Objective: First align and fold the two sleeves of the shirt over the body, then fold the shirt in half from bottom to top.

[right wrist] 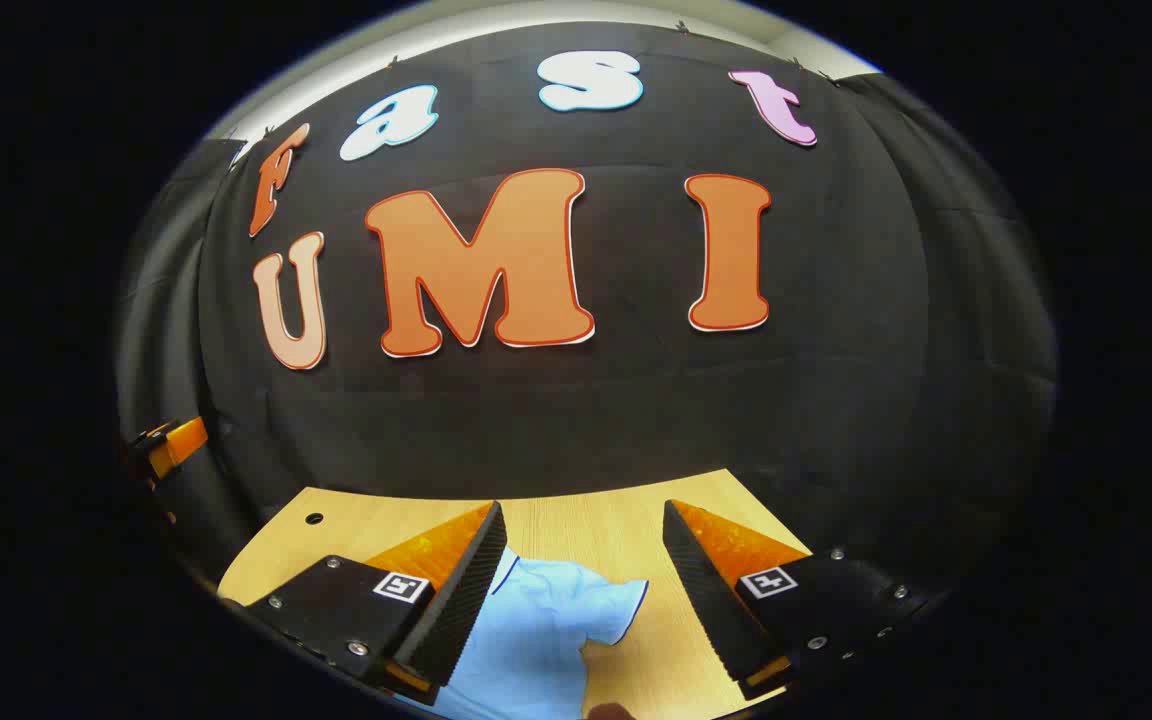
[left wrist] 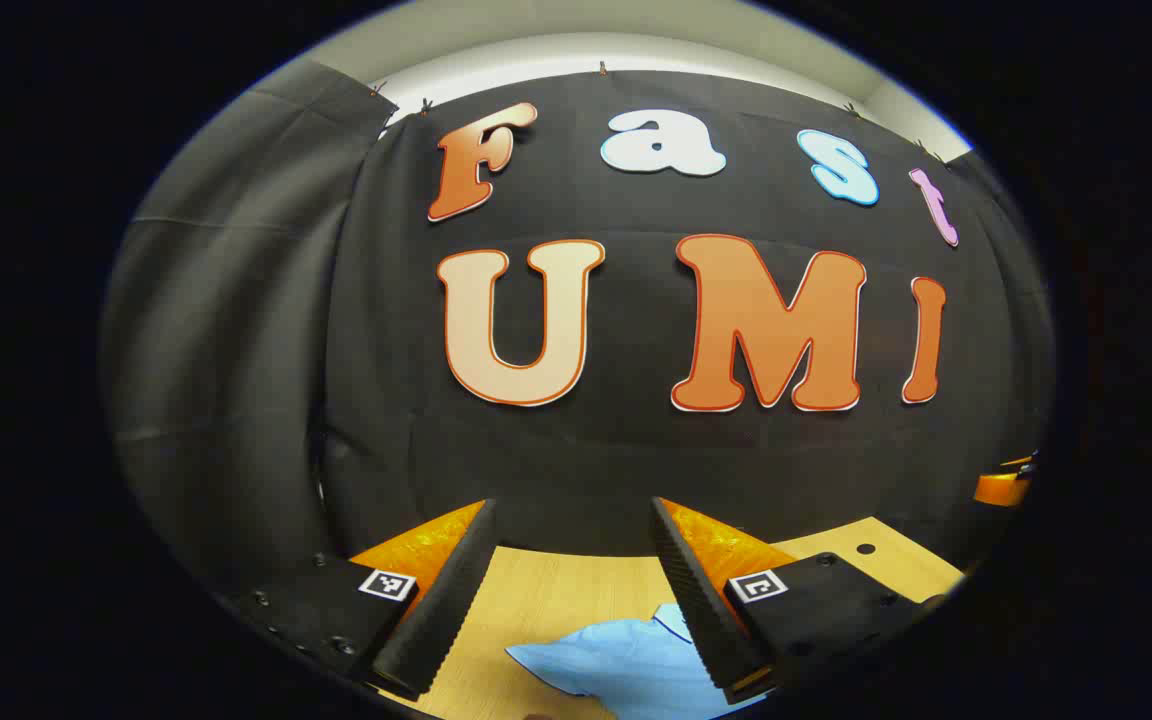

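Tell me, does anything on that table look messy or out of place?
Nothing stands out. A light blue shirt lies on the wooden table, a short sleeve spread out flat, not yet folded. Both the left gripper and right gripper hover open above it.

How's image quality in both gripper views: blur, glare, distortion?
Left gripper view: sharp, strong fisheye bending, shirt cut off at the bottom, evenly lit table. Right gripper view: equally sharp, same bending, no glare on the shirt, dim toward the edges.
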`<act>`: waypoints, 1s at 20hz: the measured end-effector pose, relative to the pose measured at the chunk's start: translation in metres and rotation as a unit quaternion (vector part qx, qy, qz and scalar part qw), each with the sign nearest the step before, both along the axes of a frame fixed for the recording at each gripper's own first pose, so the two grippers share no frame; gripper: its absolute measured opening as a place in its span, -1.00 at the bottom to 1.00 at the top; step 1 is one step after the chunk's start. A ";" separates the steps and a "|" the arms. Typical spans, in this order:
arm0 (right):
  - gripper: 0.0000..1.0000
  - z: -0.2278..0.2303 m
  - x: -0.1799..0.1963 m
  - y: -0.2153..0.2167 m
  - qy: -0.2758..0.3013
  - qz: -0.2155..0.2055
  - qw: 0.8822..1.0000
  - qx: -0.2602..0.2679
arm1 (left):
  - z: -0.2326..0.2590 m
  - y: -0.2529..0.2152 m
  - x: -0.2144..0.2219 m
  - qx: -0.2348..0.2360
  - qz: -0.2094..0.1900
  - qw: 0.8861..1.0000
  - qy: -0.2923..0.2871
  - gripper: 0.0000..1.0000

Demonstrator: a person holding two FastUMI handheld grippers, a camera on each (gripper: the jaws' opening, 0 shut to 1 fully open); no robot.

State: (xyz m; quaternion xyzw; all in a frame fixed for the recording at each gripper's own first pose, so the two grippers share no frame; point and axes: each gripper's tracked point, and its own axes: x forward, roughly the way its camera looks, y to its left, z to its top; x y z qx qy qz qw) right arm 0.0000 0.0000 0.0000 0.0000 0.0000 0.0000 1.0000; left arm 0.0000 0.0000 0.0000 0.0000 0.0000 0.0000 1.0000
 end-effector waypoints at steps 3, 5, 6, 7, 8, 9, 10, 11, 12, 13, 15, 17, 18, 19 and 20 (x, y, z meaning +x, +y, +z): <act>0.94 0.001 0.002 0.009 0.000 0.001 1.000 -0.003 | -0.003 0.011 0.007 0.009 0.005 1.000 0.005 0.95; 0.94 -0.003 0.004 0.015 0.006 0.004 1.000 -0.005 | 0.000 0.017 0.006 0.008 0.004 1.000 0.004 0.96; 1.00 -0.005 0.005 0.018 0.009 0.007 1.000 -0.003 | 0.000 0.020 0.007 0.008 0.005 1.000 0.004 0.96; 1.00 -0.007 0.006 0.022 0.014 0.010 1.000 -0.001 | -0.001 0.023 0.006 0.009 0.007 1.000 0.004 0.95; 0.95 -0.009 0.008 0.024 0.020 0.012 1.000 -0.001 | -0.002 0.026 0.008 0.009 0.009 1.000 0.004 0.95; 1.00 -0.012 0.009 0.026 0.025 0.011 1.000 -0.001 | -0.003 0.029 0.008 0.009 0.010 1.000 0.005 0.89; 0.94 -0.013 0.010 0.028 0.026 0.012 1.000 -0.003 | -0.005 0.031 0.008 0.008 0.012 1.000 0.006 0.89; 0.95 -0.014 0.010 0.029 0.028 0.012 1.000 -0.004 | -0.003 0.033 0.009 0.007 0.013 1.000 0.007 0.95; 0.94 -0.014 0.011 0.031 0.029 0.013 0.999 -0.004 | -0.004 0.037 0.010 0.005 0.014 1.000 0.007 0.96; 0.94 -0.015 0.011 0.031 0.031 0.012 0.999 -0.004 | -0.005 0.039 0.010 0.004 0.015 1.000 0.008 0.95; 0.94 -0.018 0.013 0.031 0.035 0.009 0.999 -0.003 | -0.010 0.040 0.011 0.001 0.016 1.000 0.012 0.95; 0.94 -0.020 0.014 0.030 0.044 0.006 0.999 -0.001 | -0.013 0.041 0.013 -0.003 0.016 1.000 0.016 0.96; 0.94 -0.023 0.015 0.030 0.051 0.005 0.999 -0.004 | -0.013 0.043 0.013 -0.004 0.016 1.000 0.017 0.96; 0.95 -0.026 0.017 0.029 0.058 0.002 0.998 -0.010 | -0.014 0.045 0.014 -0.004 0.017 1.000 0.017 0.96; 0.94 -0.030 0.017 0.027 0.064 -0.001 0.998 -0.016 | -0.014 0.046 0.014 -0.004 0.018 1.000 0.017 0.96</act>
